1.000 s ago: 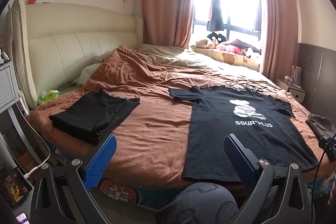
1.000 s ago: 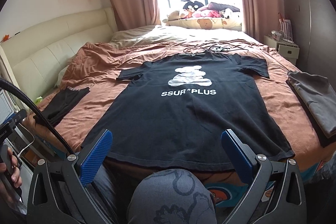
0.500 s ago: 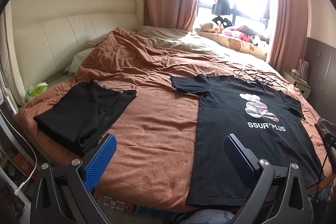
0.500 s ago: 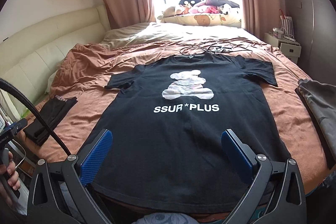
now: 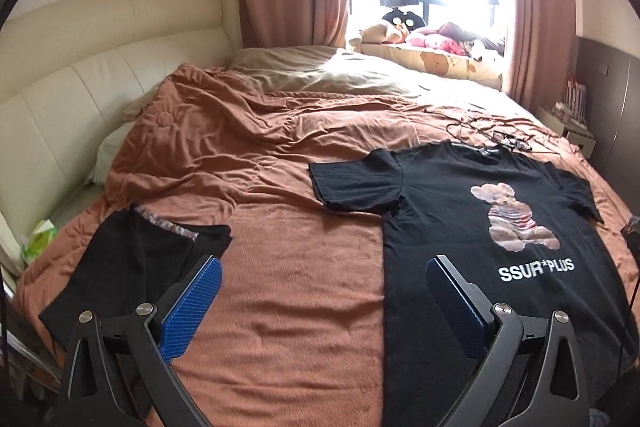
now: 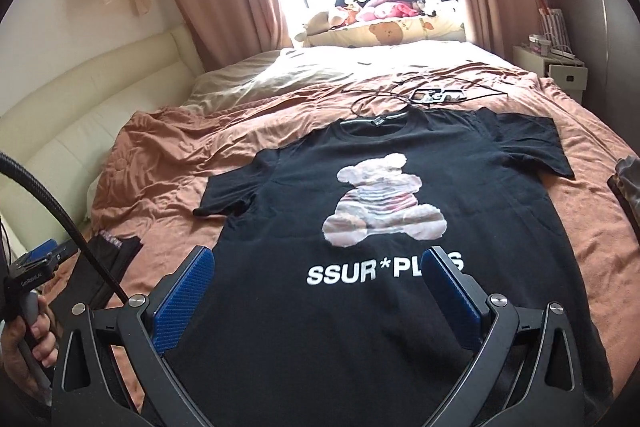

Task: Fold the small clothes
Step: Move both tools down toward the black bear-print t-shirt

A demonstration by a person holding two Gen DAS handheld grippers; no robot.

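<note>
Rumpled brown bedding covers the bed under my tongs, and one black T-shirt lies flat on it, front up, its long axis running from the hem at the near edge to the collar at the far end, toward the window. It has two short sleeves spread out to either side, one bear print and one line of white letters reading SSUR*PLUS. My right tongs hover over its lower half, blue pads wide apart and holding nothing. My left tongs hang over bare bedding between the shirt and one folded black garment at the left, also spread apart and empty. A grey garment shows at the right edge. Thin black cables lie just beyond the collar.
</note>
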